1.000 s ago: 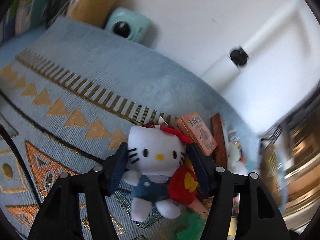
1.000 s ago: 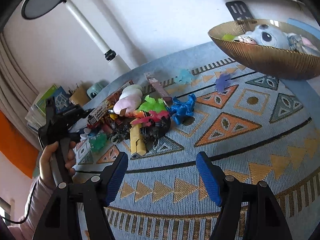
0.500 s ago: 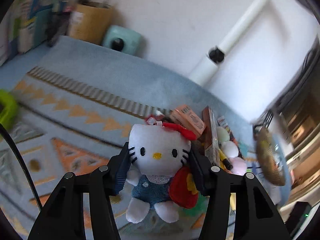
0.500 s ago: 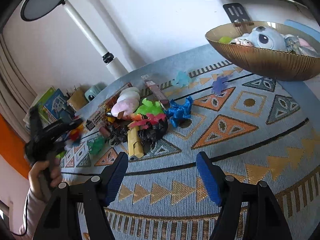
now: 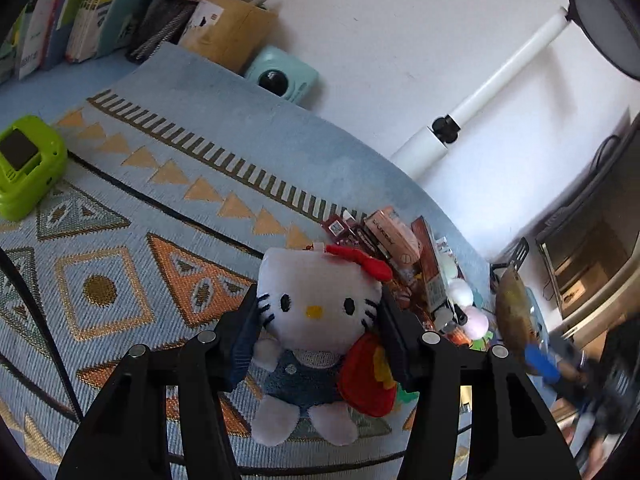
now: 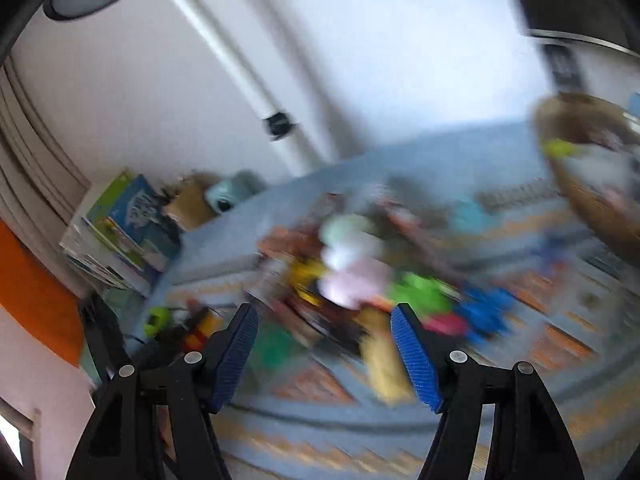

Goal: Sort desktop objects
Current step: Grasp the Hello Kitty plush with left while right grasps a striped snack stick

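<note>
Progress: sorting is looking part done. Gold bowl at far right is already holding some soft toys, blurred in the right view. A big pile of boxes, pom-poms & plastic figures is lying unsorted on the rug.

Left gripper: fingers are pinching the plush by its head, one pad on each cheek; body & legs are hanging down btwn the finger arms, face toward the cam. It is being held up off the rug, w/ the pile just behind it to the right.

Right gripper: fingers are standing spread, nothing btwn them. View is heavily motion-blurred; it is pointing at the pile, not touching anything I can make out.

Next (judgement): plush prob. is going to the bowl w/ the other soft toys; bowl is sitting well apart to the right, past the pile.

Left over: most of the pile, so the task is nowhere near finished.

Other stuff: green gadget at left on the rug, mint camera & books by the wall; whether they are counting as sortable, can't tell.
</note>
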Action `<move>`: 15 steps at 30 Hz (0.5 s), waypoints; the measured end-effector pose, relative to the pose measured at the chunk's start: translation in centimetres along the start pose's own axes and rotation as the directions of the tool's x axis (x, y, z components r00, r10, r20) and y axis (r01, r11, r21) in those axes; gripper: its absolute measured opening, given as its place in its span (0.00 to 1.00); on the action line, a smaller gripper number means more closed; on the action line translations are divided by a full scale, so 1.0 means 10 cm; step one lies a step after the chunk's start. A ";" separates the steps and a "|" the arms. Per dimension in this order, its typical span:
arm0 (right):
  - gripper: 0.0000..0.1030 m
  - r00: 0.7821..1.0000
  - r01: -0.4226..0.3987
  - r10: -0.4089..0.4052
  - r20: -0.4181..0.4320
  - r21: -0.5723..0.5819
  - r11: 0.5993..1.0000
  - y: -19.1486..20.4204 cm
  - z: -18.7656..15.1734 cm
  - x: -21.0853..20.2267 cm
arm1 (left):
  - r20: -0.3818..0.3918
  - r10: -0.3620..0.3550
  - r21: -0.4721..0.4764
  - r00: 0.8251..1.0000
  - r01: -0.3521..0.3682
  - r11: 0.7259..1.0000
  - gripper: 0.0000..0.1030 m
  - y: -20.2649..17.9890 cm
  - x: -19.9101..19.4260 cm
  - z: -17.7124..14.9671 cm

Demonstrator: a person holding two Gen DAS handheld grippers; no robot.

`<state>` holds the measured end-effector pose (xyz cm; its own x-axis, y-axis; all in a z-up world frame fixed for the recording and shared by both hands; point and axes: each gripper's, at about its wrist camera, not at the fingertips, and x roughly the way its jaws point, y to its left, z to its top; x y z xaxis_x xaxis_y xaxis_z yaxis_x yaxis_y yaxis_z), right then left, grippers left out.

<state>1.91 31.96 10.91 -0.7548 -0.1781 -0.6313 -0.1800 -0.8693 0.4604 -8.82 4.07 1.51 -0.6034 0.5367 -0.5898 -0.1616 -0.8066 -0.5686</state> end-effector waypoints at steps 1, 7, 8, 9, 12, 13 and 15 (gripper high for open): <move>0.52 1.000 -0.004 0.004 -0.013 -0.004 1.000 0.08 0.06 0.12 | -0.002 -0.003 0.003 1.000 0.003 1.000 0.51 -0.01 0.00 0.00; 0.44 0.995 0.059 -0.057 -0.087 0.014 0.998 0.41 0.30 0.96 | -0.013 -0.027 -0.041 1.000 0.026 0.999 0.51 0.10 -0.01 0.02; 0.44 0.994 0.080 -0.080 -0.079 0.006 0.997 0.43 0.32 1.01 | -0.013 -0.021 -0.049 1.000 0.020 0.999 0.51 0.12 -0.01 0.03; 0.44 0.990 0.122 -0.122 -0.069 -0.002 0.993 0.46 0.35 1.09 | -0.013 -0.016 -0.052 1.000 0.016 0.999 0.51 0.12 -0.01 0.03; 0.44 0.978 0.190 -0.189 -0.087 0.001 0.982 0.47 0.38 1.29 | -0.018 -0.029 -0.061 0.999 0.027 0.998 0.51 0.13 -0.01 0.04; 0.44 0.977 0.190 -0.188 -0.100 0.010 0.982 0.46 0.38 1.37 | -0.020 -0.031 -0.059 0.999 0.030 0.998 0.51 0.12 -0.01 0.04; 0.44 0.972 0.215 -0.216 -0.092 -0.014 0.976 0.45 0.38 1.44 | -0.020 -0.030 -0.049 0.999 0.029 0.998 0.50 0.11 -0.01 0.04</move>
<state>-12.16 27.20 6.28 -0.6372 -0.0281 -0.7702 -0.3296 -0.8934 0.3053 -9.22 3.05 1.22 -0.5824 0.5657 -0.5838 -0.1405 -0.7773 -0.6132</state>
